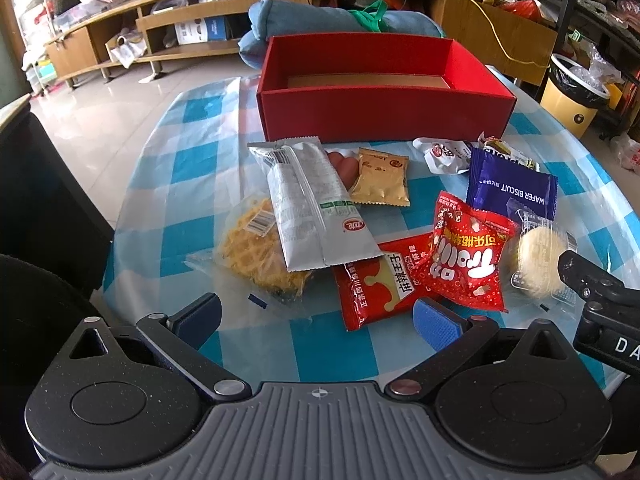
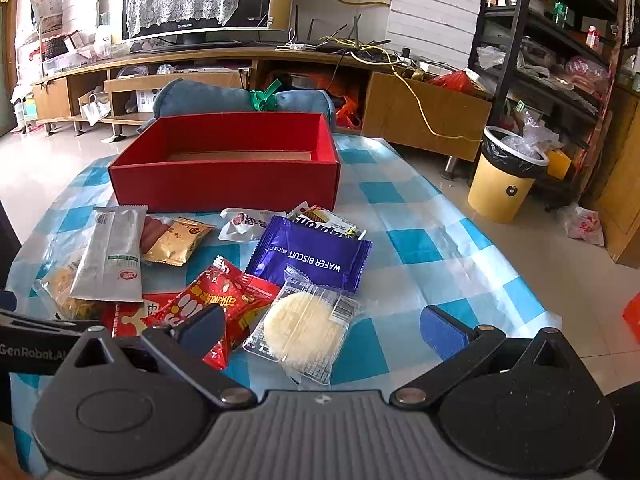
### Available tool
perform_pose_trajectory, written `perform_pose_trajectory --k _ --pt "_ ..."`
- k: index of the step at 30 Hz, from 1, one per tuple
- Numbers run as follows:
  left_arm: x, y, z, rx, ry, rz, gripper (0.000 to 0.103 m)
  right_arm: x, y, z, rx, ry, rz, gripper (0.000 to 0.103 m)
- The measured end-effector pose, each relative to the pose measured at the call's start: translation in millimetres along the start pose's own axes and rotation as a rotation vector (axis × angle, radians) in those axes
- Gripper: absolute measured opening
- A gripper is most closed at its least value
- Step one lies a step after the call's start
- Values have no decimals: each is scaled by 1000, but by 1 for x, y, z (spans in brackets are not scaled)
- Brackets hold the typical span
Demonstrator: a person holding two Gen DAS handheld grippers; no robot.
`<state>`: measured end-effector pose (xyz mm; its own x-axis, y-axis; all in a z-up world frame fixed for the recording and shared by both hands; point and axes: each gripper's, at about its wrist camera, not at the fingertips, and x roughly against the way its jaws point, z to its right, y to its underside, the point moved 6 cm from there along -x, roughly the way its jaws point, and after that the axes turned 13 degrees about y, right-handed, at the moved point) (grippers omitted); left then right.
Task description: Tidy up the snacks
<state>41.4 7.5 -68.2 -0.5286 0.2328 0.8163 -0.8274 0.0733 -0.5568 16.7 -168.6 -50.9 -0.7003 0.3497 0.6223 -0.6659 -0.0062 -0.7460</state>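
Note:
An empty red box (image 1: pixel 380 108) (image 2: pixel 224 180) stands at the far side of the table. Snack packets lie in front of it: a grey packet (image 1: pixel 312 208) (image 2: pixel 112 256), a waffle snack bag (image 1: pixel 256 256), a gold sachet (image 1: pixel 380 178) (image 2: pixel 178 242), a blue wafer biscuit pack (image 1: pixel 512 188) (image 2: pixel 312 258), a red Trolli bag (image 1: pixel 468 256) (image 2: pixel 216 300), a red spicy packet (image 1: pixel 376 284) and a round cake in clear wrap (image 1: pixel 540 256) (image 2: pixel 304 330). My left gripper (image 1: pixel 320 316) is open just before the red packets. My right gripper (image 2: pixel 324 328) is open around the round cake.
The table has a blue-and-white checked cloth (image 2: pixel 440 248). A blue cushion (image 1: pixel 320 24) lies behind the box. A yellow bin (image 2: pixel 504 176) stands on the floor at the right, with shelves (image 2: pixel 552 40) behind. A white wrapper (image 1: pixel 444 154) lies near the box.

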Motion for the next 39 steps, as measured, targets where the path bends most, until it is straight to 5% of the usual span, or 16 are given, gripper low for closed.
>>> perform_pose_trajectory --k 39 --pt "-3 3 0 -3 -2 -8 103 -5 5 -7 29 -16 -28 100"
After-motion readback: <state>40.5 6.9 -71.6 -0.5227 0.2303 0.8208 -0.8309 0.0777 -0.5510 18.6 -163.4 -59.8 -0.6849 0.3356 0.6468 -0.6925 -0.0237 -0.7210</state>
